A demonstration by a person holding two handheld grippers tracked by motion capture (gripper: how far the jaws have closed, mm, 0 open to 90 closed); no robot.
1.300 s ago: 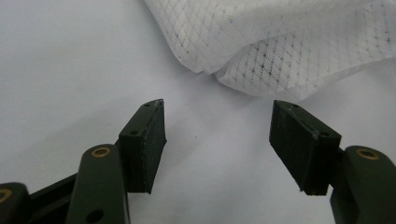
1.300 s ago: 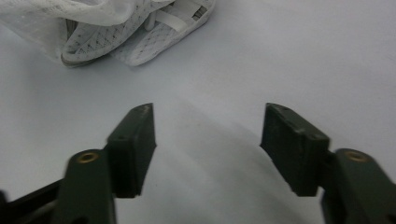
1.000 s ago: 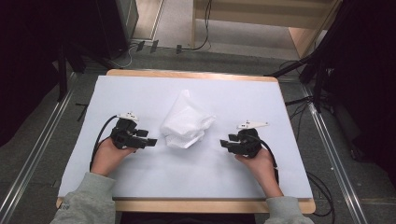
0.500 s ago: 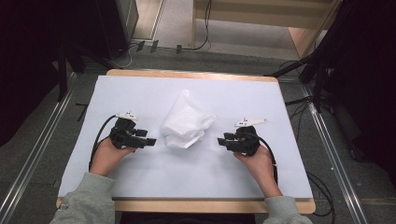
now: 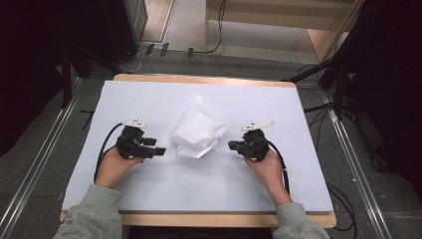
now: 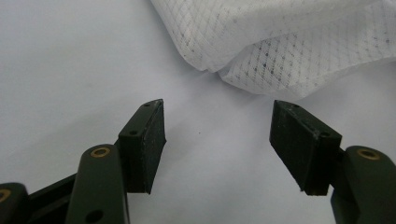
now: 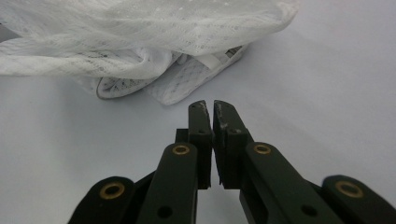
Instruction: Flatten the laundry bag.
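A crumpled white mesh cloth lies in the middle of the table's white sheet. My left gripper rests left of the cloth and points at it, jaws open wide with nothing between them; in the left gripper view the cloth's edge lies just beyond the fingertips. My right gripper sits right of the cloth, pointing left at it. Its jaws have just been closing and now stand shut on nothing, a short way from the cloth.
The wooden table edge runs along the front. Metal rails flank the table on both sides, with cables on the floor at right. Bare sheet lies in front of the cloth and behind it.
The right gripper's jaws have closed together on nothing. Both hands and the cloth stay where they were.
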